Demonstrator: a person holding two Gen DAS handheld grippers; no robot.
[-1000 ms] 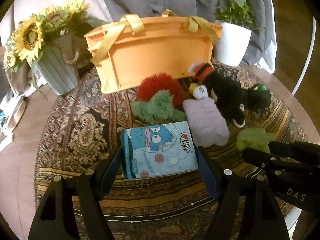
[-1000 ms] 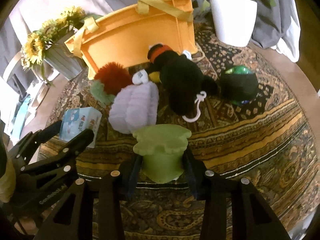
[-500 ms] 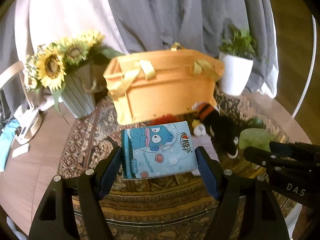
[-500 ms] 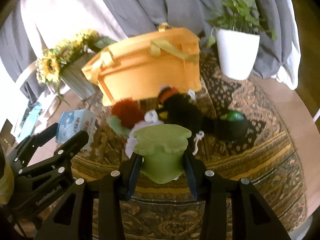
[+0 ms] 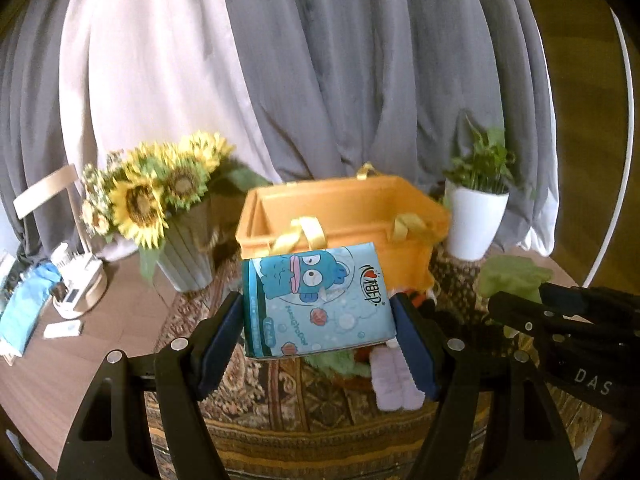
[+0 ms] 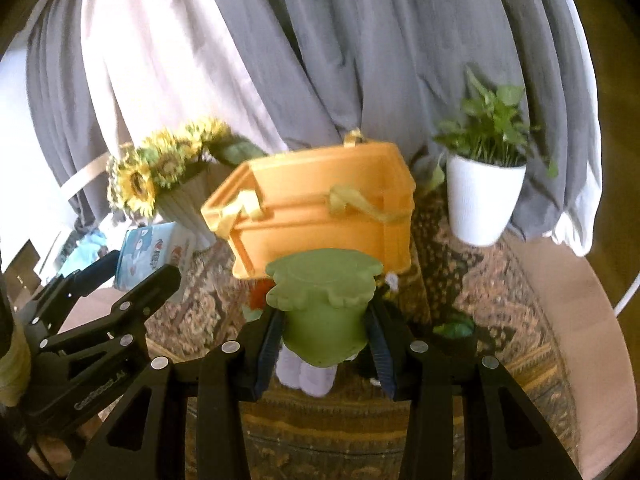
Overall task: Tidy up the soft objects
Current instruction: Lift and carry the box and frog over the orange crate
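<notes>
My left gripper [image 5: 318,316] is shut on a light blue tissue pack [image 5: 316,300] with a cartoon fish, held above the rug in front of the orange basket [image 5: 344,208]. My right gripper [image 6: 324,332] is shut on a green soft toy [image 6: 324,300], held in front of the same basket [image 6: 320,208]. A lilac plush [image 5: 394,376] and part of a green plush [image 5: 340,362] lie on the rug below. The tissue pack also shows in the right wrist view [image 6: 156,252], and the green toy in the left wrist view [image 5: 512,280].
A sunflower vase [image 5: 180,240] stands left of the basket and a white plant pot [image 5: 474,220] stands right of it. Grey curtains hang behind. A patterned rug [image 6: 500,288] covers the round table. Small items [image 5: 68,292] lie on the wooden surface at far left.
Both grippers have lifted their objects off the rug and risen. The basket's open top now shows, and the plush pile has dropped low in both views.
</notes>
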